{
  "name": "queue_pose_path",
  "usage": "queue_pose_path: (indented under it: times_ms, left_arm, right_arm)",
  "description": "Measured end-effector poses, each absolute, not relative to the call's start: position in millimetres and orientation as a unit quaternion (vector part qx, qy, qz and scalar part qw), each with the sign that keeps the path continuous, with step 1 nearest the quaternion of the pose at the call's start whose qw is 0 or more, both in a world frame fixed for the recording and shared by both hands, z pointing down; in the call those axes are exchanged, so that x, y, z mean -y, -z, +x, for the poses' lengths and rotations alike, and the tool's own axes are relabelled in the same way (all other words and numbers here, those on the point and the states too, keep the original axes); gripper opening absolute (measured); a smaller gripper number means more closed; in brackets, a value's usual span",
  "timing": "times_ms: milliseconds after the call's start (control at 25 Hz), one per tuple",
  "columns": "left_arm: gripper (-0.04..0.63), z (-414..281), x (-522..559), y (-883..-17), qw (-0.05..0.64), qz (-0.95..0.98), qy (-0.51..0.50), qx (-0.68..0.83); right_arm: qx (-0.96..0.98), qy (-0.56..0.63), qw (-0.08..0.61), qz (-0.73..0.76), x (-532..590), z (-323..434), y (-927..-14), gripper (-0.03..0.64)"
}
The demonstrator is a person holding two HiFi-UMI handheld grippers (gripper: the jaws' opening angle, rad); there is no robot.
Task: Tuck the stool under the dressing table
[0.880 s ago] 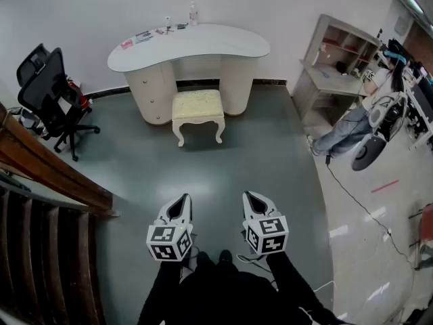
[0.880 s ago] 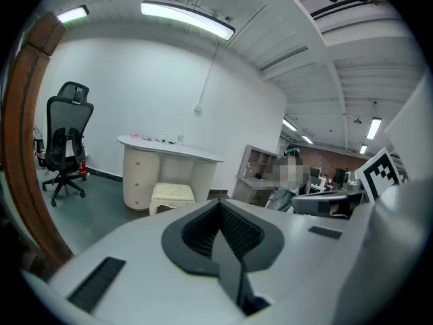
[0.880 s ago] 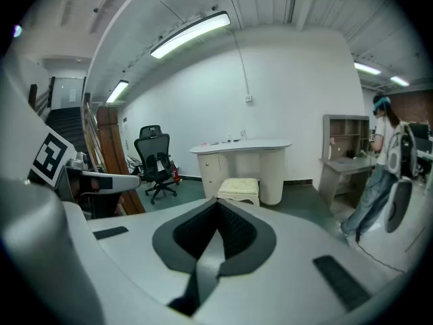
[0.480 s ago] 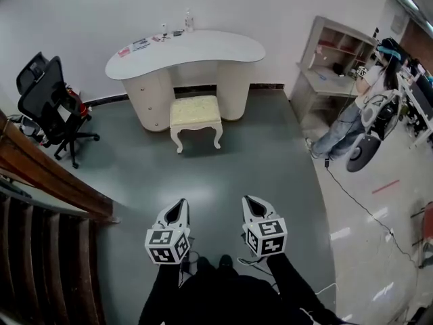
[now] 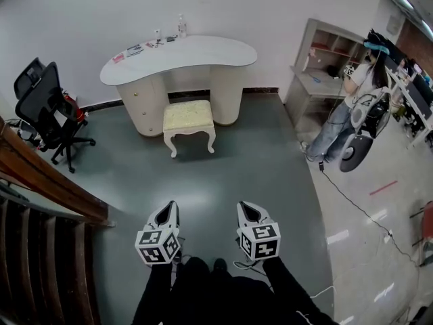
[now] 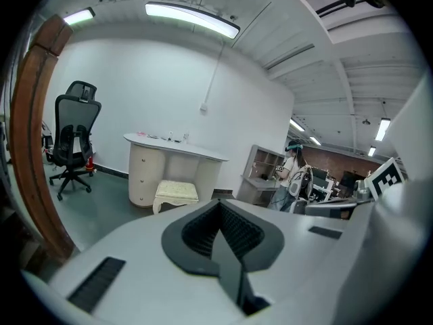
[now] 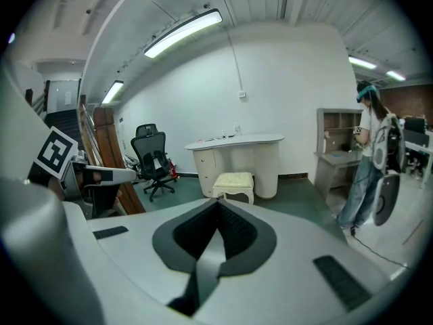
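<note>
2 grippers sit low in the head view, the left gripper (image 5: 166,211) at lower centre-left and the right gripper (image 5: 248,210) at lower centre-right. Each gripper's own view shows its jaws closed together with nothing between them (left gripper (image 6: 220,230), right gripper (image 7: 218,230)).

The stool (image 5: 189,116) stands in the upper centre of the frame, well apart from us. It is on the grey floor just in front of the gap between the 2 pedestals of the dressing table (image 5: 203,48), and its seat is not yet pushed under.

We judge these risks from here:

- **Closed jaws:** they cannot take the seat edge, so arriving like this would leave us only a push with the tips, which could slip off the cushion.
- **Off-centre push:** a shove to 1 side would likely swing the stool so that a curved leg strikes a pedestal instead of entering the gap.
- **Knocking the table:** a hard knock might shake the bottle (image 5: 181,26) and the small items at the top's far edge.
- **Pushing high:** on this smooth floor, pressure high on the seat could tip the stool rather than slide it.
- **Cable:** the cable (image 5: 346,196) runs along the floor at the right of the frame, so drifting that way on the walk in could snag a foot.
</note>
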State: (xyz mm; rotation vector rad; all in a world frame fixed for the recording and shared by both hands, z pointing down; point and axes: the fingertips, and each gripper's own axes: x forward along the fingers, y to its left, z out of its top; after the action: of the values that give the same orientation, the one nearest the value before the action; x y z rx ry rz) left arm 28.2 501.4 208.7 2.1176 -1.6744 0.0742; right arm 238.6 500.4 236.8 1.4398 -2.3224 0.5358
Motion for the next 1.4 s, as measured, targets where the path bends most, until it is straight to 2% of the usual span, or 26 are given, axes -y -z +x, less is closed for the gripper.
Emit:
queue_pose_path:
  times_ms: [600, 1120, 1400]
  left_arm:
    - [0.008, 17, -449, -210, 0.206, 0.747, -0.023, 0.632]
    - [0.008, -46, -287, -240, 0.194, 0.755, -0.044, 0.625]
    - [0.008, -91, -198, -284, 0.234, 0.75, -0.074, 0.615]
  right_arm:
    - [0.781, -0.233, 0.163, 0.556, -455, 283, -251, 0.003]
    - [0.775, -0.214, 0.187, 0.564, -295, 226, -272, 0.003]
    - [0.76, -0.221, 0.23, 0.567, -196, 182, -308, 0.003]
